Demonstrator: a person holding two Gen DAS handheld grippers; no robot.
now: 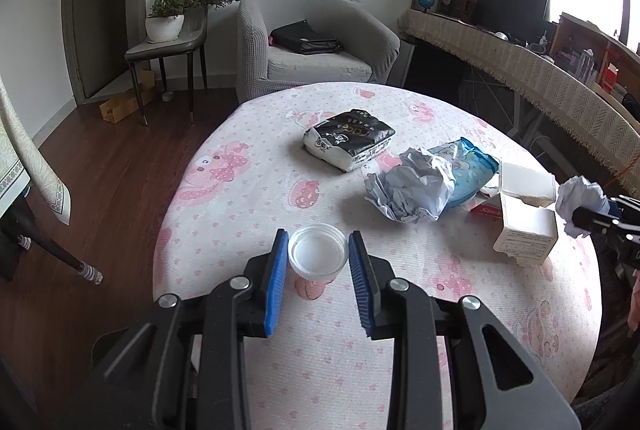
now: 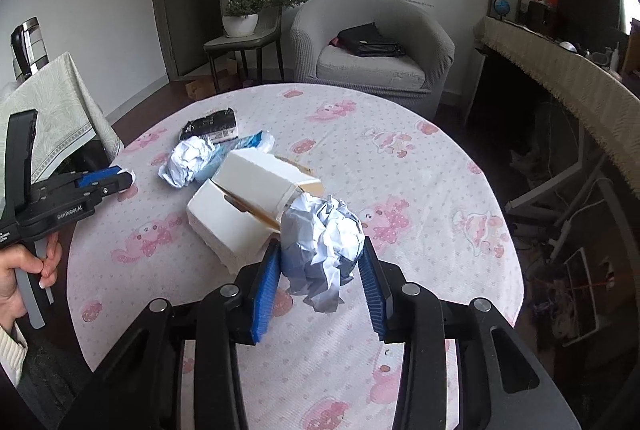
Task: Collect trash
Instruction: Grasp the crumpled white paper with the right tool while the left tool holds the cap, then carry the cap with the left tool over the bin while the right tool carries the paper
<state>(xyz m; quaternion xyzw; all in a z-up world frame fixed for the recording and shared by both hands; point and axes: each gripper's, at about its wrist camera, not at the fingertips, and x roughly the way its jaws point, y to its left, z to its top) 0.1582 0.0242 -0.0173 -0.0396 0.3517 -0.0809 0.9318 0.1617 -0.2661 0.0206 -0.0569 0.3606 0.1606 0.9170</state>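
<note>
While the left gripper (image 1: 318,258) clamps a small clear plastic cup (image 1: 318,257) at the near edge of the pink-patterned round table (image 1: 248,189), the right gripper (image 2: 320,270) squeezes a crumpled white paper ball (image 2: 322,242) just right of the white cardboard box (image 2: 240,213).

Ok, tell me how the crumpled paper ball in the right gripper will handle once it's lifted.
The crumpled paper ball looks light: loose folds and air pockets. It will probably squash between the right gripper's blue pads rather than resist. A flap hanging below the pads may flop, but the creased surface likely won't slip.
</note>
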